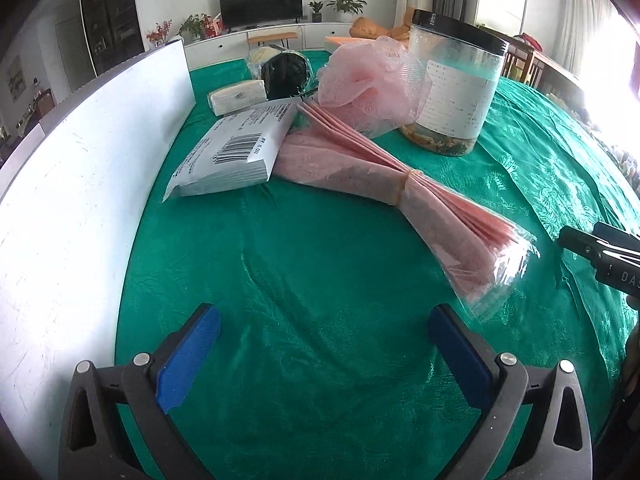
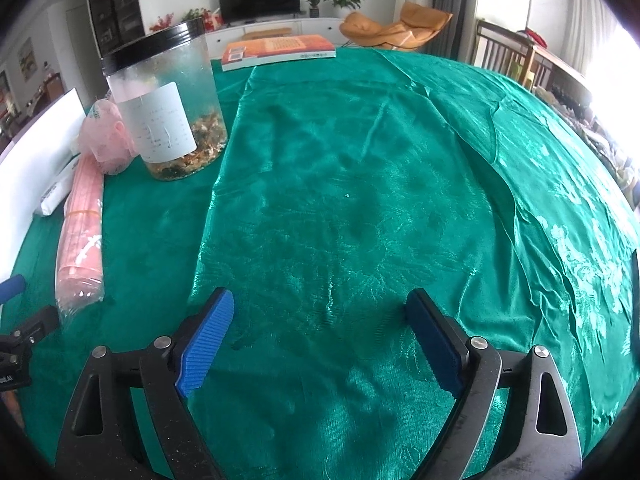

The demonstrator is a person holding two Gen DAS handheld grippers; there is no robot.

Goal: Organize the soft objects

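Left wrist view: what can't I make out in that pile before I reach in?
- Black bundle: contents unclear, far and wrapped.
- Pale packet: mostly hidden behind the black bundle.
- Jar label: print too small.
- Right gripper: cut off by the frame edge.

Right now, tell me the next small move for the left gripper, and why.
Probably ease the left gripper forward and slightly right toward the near end of the pink bundle in clear wrap. Its jaws stand open and empty over bare green satin tablecloth, and that bundle is the closest soft item ahead.
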